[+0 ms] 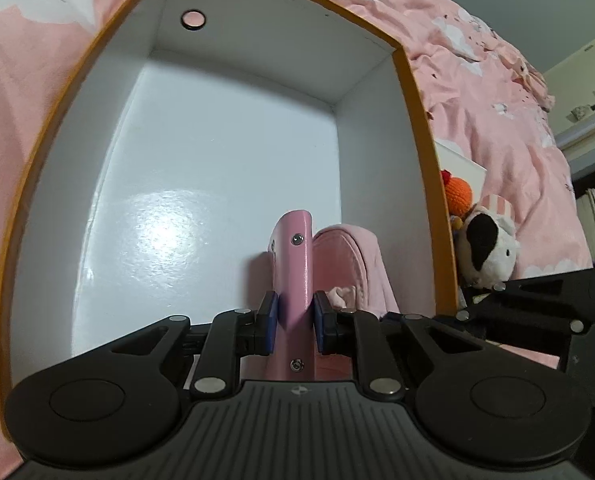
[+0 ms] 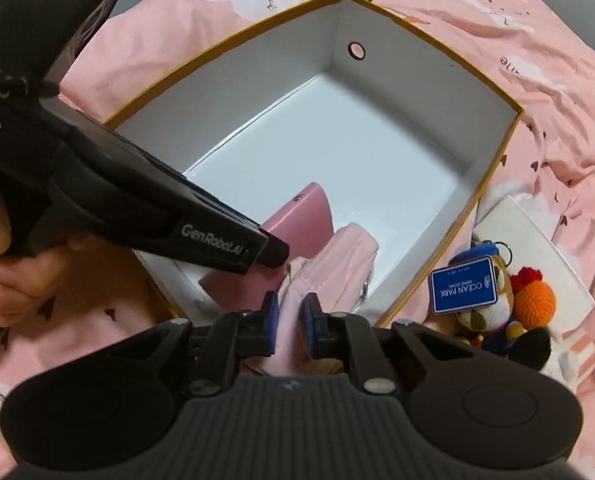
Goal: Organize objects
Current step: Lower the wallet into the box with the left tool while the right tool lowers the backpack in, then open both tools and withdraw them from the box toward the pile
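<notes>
Pink case (image 1: 296, 276) clamped in left hand-held gripper (image 1: 294, 322).

An open box (image 2: 493, 168), orange outside and glossy white inside (one round hole in an end wall), sits on pink bedding. In its near corner a stiff pink case (image 1: 295, 264) stands on edge beside a soft pink pouch (image 2: 337, 268).

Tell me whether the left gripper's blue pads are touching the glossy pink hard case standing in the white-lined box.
Touching. The left wrist view shows the left gripper with both blue pads pressed flat against the pink case, no gap either side.
</notes>
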{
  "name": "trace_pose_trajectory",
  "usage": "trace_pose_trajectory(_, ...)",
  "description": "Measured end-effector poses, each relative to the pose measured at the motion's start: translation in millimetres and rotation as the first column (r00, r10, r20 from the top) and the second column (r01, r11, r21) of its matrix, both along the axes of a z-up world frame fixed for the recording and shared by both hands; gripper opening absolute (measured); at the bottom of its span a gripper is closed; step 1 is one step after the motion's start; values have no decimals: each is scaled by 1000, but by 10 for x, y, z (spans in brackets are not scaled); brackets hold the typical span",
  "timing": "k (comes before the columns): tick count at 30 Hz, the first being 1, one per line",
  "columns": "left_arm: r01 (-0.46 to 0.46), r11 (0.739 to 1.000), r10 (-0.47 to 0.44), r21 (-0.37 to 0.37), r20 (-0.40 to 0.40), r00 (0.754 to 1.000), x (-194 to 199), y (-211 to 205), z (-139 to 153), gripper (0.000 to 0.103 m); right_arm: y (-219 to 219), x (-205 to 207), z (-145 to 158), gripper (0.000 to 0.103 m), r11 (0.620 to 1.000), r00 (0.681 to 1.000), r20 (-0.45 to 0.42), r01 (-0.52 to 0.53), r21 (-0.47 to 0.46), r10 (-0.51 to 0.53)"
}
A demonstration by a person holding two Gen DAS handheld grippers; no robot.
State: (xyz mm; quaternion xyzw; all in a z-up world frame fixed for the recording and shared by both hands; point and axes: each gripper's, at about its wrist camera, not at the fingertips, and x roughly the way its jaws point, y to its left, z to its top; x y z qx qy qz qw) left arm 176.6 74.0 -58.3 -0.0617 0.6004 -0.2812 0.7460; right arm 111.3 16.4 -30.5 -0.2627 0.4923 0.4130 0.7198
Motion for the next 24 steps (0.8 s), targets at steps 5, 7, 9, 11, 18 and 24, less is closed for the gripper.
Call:
trace_pose_trajectory(5, 20, 999, -22, -36, -50, 999, 35, -81, -91, 21, -52, 146, -166, 13, 995, 992, -82, 98, -6, -98)
trace_pose_trajectory(7, 27, 999, -28, -30, -38, 999, 18, -104, -79, 21, -98, 143, -171, 15, 993, 990, -81, 114, 8, -113)
trace_pose_trajectory(9, 39, 999, -39, -25, -23, 999, -18, -116, -48, 21, -161, 109, -99, 17, 992, 991, -64, 121, 39, -118)
trace_pose_trajectory(11, 52, 999, -52, -16, -10, 999, -34, -144, -20, 21, -228, 78, 1, 26, 989, 990, -46, 133, 71, -130)
trace_pose_trajectory(18, 58, 997, -59, -43, -11, 998, -65, -161, 36, 25, -533, -50, 341, 37, 951, 967, 47, 236, 199, -250)
trace_pose_trajectory(24, 57, 998, -56, -35, 9, 998, -107, -204, 33, 23, -920, -60, 279, 36, 888, 916, 17, 384, 251, -401)
